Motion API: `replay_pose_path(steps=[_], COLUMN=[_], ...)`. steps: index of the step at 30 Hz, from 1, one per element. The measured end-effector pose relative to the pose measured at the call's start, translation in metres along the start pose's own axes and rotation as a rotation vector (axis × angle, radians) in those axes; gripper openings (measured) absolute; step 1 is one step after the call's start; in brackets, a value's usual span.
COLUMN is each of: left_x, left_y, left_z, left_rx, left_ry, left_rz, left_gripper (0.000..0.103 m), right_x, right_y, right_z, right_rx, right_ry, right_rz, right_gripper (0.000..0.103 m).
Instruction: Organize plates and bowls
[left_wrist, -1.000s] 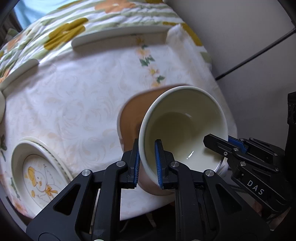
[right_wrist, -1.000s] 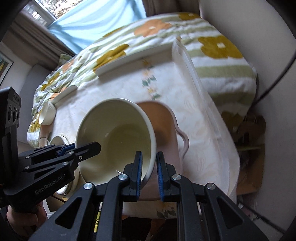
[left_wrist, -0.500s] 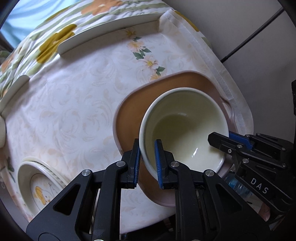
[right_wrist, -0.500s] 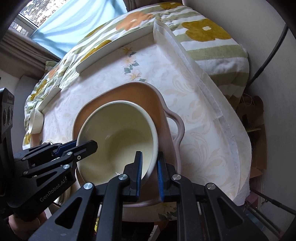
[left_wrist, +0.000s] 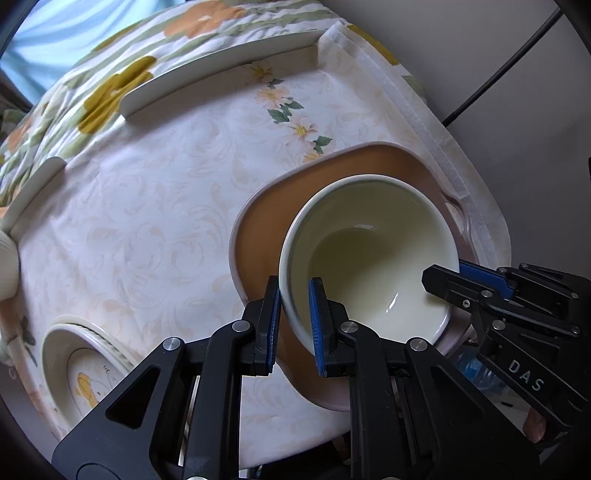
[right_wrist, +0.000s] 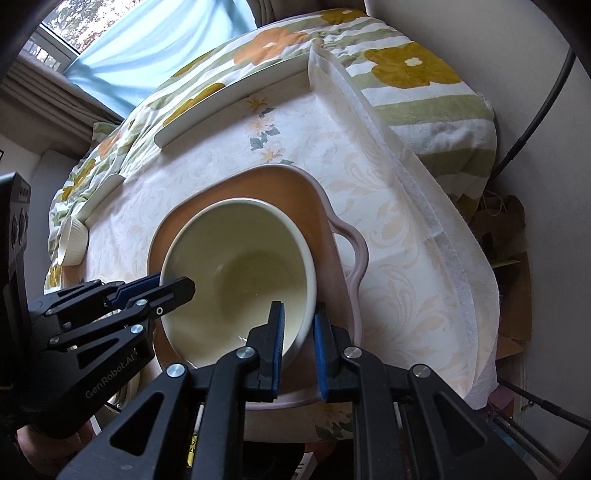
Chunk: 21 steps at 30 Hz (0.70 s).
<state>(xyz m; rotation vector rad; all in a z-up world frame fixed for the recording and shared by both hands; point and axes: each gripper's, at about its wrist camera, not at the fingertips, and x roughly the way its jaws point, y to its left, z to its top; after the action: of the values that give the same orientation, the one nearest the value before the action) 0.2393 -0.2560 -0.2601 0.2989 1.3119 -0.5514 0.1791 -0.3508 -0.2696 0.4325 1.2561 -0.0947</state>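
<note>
One cream bowl (left_wrist: 369, 254) over one brown handled tray (left_wrist: 258, 229), held by two grippers.
Your left gripper (left_wrist: 294, 314) and right gripper (right_wrist: 298, 338) each pinch the bowl's rim, on opposite sides; nearby sit one stack of duck-print plates (left_wrist: 79, 369) and one ribbed white cup (right_wrist: 72, 242).

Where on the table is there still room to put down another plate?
The biggest bare patch of tablecloth lies between the brown tray, the duck plate and the white strip at the far edge. The tray itself is crowded: the cream bowl fills most of it, with both hand-held grippers on its rim.
</note>
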Motion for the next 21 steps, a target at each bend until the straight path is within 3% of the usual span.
replay_pose_path(steps=[5,12,14,16,17,18,19,20,21], left_x=[-0.009,-0.058,-0.079,-0.098,-0.108,-0.121,-0.133,-0.141,-0.152], left_y=[-0.003,-0.001,0.003,0.007,0.010,0.016,0.021,0.024,0.030], left_z=[-0.001,-0.009,-0.015,-0.022,-0.026,-0.034,-0.042,-0.047,-0.056], left_rx=[-0.010,-0.036,-0.065,-0.093,-0.113,-0.149,-0.176,-0.194,-0.221], left_ry=[-0.008,-0.120,-0.184,-0.246,-0.282,-0.334,-0.384,-0.420,-0.460], left_rz=[0.020,0.058,0.072,0.108,0.143,0.198,0.229,0.240,0.245], left_gripper=[0.014,0.014,0.014,0.026,0.054,0.090,0.100,0.103,0.103], right_x=[-0.009,-0.043,-0.057,-0.068,-0.075,-0.079,-0.085,-0.088,-0.090], right_y=[-0.002,0.005,0.011,0.017,0.022,0.026,0.032,0.035,0.041], right_z=[-0.002,-0.011,-0.014,-0.016,-0.018,-0.019,-0.021,-0.021,-0.023], right_rx=[-0.014,-0.103,-0.148,-0.190,-0.219,-0.238,-0.270,-0.294,-0.318], right_ry=[-0.002,-0.061,-0.090,-0.114,-0.131,-0.142,-0.161,-0.173,-0.184], right_rz=[-0.002,0.017,0.028,0.046,0.066,0.078,0.089,0.094,0.101], right_gripper=[0.014,0.014,0.014,0.014,0.014,0.014,0.018,0.025,0.049])
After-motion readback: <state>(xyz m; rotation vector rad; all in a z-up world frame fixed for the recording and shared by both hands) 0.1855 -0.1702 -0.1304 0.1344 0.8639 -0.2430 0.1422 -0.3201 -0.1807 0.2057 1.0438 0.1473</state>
